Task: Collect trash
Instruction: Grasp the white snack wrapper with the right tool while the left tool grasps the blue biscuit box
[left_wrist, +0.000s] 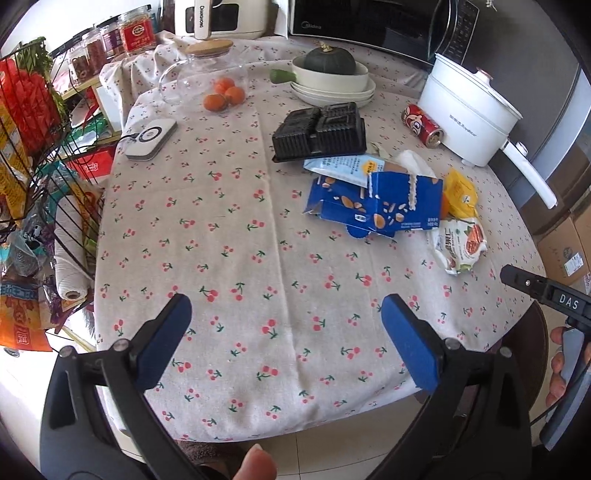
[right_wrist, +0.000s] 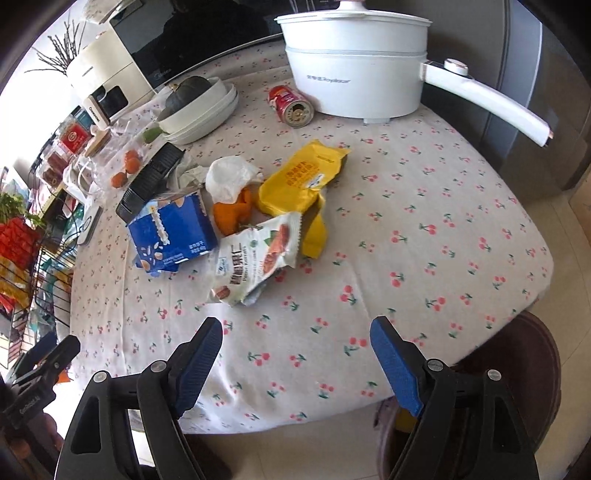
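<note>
While both grippers hang over the table's near edge:
Left gripper (left_wrist: 286, 328): wide open, holds nothing.
Right gripper (right_wrist: 295, 350): wide open, holds nothing.
Trash: blue box (right_wrist: 173, 230), white snack bag (right_wrist: 258, 254), yellow bag (right_wrist: 301, 181), just beyond the right gripper.
Red can (right_wrist: 291, 105): farther back, beside the white pot (right_wrist: 354, 77).

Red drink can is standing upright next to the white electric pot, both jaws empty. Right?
Not quite. The red drink can lies on its side beside the white electric pot, as the right wrist view shows. Both jaws are empty.
</note>
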